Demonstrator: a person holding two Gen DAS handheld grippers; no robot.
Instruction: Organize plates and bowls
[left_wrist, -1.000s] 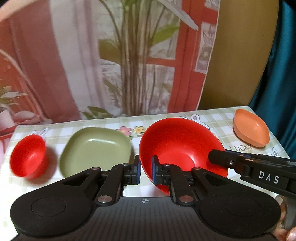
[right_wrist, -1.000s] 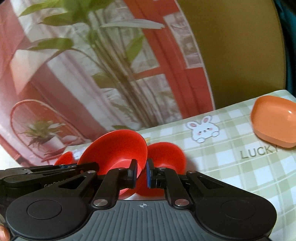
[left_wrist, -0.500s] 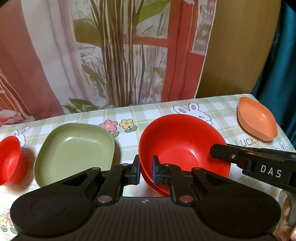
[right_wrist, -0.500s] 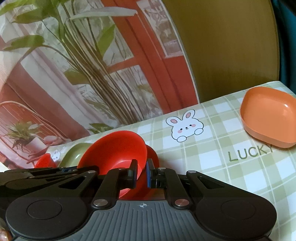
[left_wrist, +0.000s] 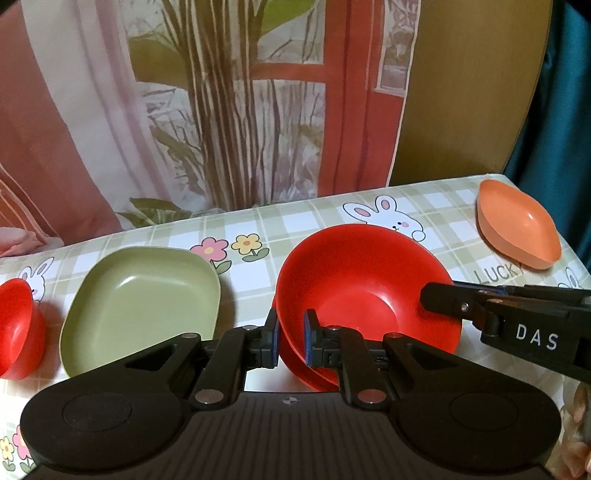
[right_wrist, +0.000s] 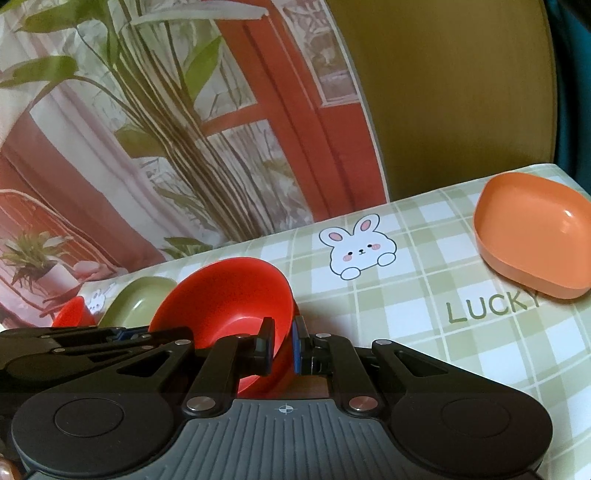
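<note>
A large red bowl (left_wrist: 369, 288) sits nested in a second red bowl (left_wrist: 314, 376) at the table's middle. My left gripper (left_wrist: 290, 339) is shut on the near-left rim of the upper bowl. My right gripper (right_wrist: 282, 347) is shut on its right rim; it shows in the left wrist view (left_wrist: 436, 299). The same red bowl shows in the right wrist view (right_wrist: 225, 306). A green square plate (left_wrist: 140, 302) lies left of it. A small red bowl (left_wrist: 16, 332) stands at the far left. An orange square plate (left_wrist: 517, 225) lies at the far right corner.
The table carries a green checked cloth (right_wrist: 424, 295) with rabbits and the word LUCKY. A printed backdrop (left_wrist: 221, 110) with a plant and red window stands behind it. A brown panel (left_wrist: 461, 92) and teal curtain (left_wrist: 569, 110) stand at the back right.
Both grippers have lowered the held red bowl toward the table and into the second red bowl. The views have shifted right and down; the plates have not moved.
</note>
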